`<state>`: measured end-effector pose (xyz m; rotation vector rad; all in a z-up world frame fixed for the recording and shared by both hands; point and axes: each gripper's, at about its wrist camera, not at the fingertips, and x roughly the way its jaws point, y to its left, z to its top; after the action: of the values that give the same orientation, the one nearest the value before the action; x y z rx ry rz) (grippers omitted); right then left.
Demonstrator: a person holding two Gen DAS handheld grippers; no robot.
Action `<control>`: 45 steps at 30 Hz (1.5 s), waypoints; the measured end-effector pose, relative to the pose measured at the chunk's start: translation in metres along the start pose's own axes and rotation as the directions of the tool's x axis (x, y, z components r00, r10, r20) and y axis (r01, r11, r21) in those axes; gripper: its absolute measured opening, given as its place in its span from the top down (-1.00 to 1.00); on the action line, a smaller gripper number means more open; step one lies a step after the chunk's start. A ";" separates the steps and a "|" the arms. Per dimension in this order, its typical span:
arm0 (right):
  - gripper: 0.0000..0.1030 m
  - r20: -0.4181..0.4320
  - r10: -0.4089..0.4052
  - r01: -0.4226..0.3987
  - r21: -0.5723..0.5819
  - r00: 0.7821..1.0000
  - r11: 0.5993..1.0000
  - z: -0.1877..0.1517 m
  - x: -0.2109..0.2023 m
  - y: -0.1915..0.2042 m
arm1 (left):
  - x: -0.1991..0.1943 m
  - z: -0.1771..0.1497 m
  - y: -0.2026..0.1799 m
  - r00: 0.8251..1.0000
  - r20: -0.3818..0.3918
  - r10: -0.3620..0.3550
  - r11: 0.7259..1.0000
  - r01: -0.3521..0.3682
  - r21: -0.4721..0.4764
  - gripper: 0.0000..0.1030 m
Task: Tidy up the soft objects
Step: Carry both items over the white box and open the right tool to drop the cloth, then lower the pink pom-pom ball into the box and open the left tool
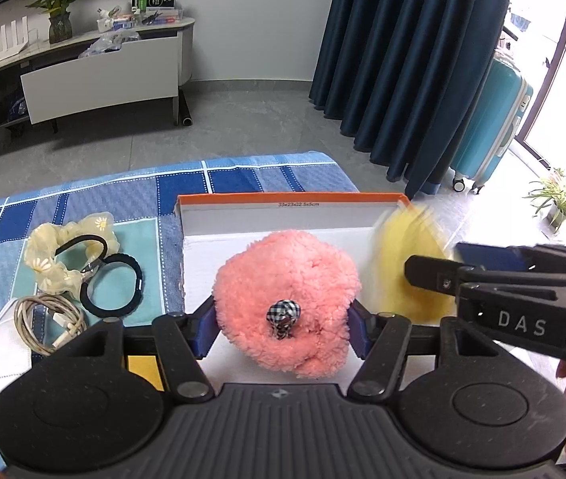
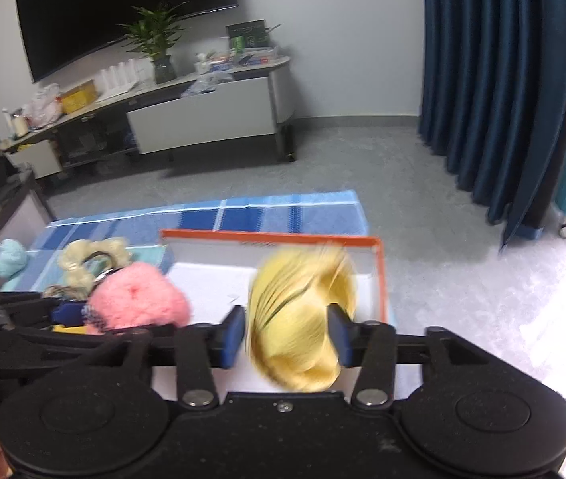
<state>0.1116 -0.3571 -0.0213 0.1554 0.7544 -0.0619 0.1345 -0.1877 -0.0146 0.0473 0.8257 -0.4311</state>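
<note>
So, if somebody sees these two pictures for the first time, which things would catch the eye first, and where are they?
First comes the fluffy pink scrunchie, held between the fingers of the left gripper over the white box with the orange rim. Next is the blurred yellow scrunchie in the right gripper, over the right part of the same box. On the blue checked cloth, left of the box, lie a cream scrunchie and black hair ties.

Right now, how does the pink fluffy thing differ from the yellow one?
The pink scrunchie is fuzzy like fleece; the yellow scrunchie looks smooth and pleated. The pink one carries a small checkered knot, the yellow none that shows. The left gripper holds the pink one, the right gripper the yellow. Both hang over the box.
</note>
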 end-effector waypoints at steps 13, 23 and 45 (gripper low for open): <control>-0.40 0.055 -0.035 0.032 0.068 0.998 0.997 -0.001 -0.015 -0.020 | 0.022 0.013 -0.002 1.000 -0.004 -0.013 1.000 0.013 -0.008 -0.35; -0.40 0.090 -0.038 0.032 0.063 0.995 0.997 -0.006 -0.037 -0.013 | 0.000 0.005 0.001 1.000 0.021 -0.011 1.000 0.011 -0.015 -0.76; -0.40 0.065 0.067 -0.068 0.024 0.996 0.997 -0.037 -0.060 0.055 | -0.078 -0.032 0.052 0.992 0.053 0.112 0.988 -0.106 -0.109 -0.80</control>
<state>0.0493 -0.2966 0.0002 0.2026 0.6836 -0.0124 0.0857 -0.1062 0.0135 -0.0182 0.7823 -0.2837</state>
